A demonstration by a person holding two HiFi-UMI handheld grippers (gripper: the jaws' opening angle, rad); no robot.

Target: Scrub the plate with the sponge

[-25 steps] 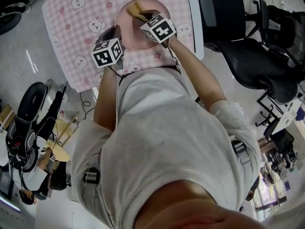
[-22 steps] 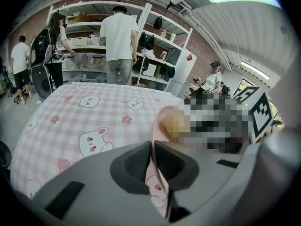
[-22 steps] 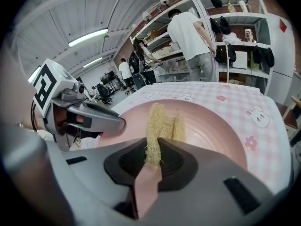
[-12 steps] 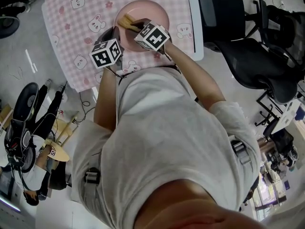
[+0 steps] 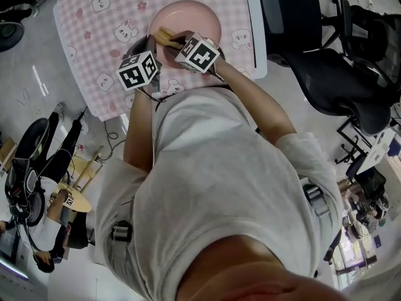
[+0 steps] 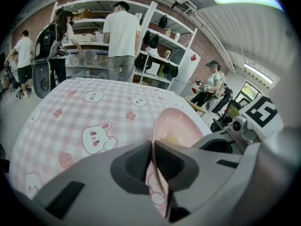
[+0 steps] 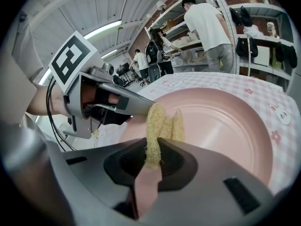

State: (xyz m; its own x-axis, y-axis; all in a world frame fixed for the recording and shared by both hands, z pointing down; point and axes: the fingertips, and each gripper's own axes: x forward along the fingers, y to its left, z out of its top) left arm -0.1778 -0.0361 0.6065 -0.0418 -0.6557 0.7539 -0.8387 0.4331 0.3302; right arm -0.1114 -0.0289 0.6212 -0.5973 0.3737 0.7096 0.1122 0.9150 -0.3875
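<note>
A pink plate [image 5: 191,19] lies on the pink checked bunny tablecloth [image 5: 100,30]. My left gripper [image 5: 149,44] is shut on the plate's near-left rim; in the left gripper view the rim [image 6: 159,182] stands pinched between the jaws [image 6: 153,166], with the plate's bowl [image 6: 183,124] beyond. My right gripper [image 5: 170,41] is shut on a yellow sponge [image 5: 164,36]. In the right gripper view the sponge [image 7: 157,124] sticks out of the jaws [image 7: 153,161] and presses on the plate [image 7: 225,121], close to the left gripper [image 7: 101,102].
The table's white edge [image 5: 260,30] runs along the right, with black office chairs [image 5: 326,68] beyond it. Bags and a stool [image 5: 37,162] sit on the floor at left. Several people [image 6: 120,36] stand by shelves past the table's far side.
The right gripper has dragged the sponge across the plate, from its far part toward the near-left rim beside the left gripper. The left gripper has kept its hold on the rim.
</note>
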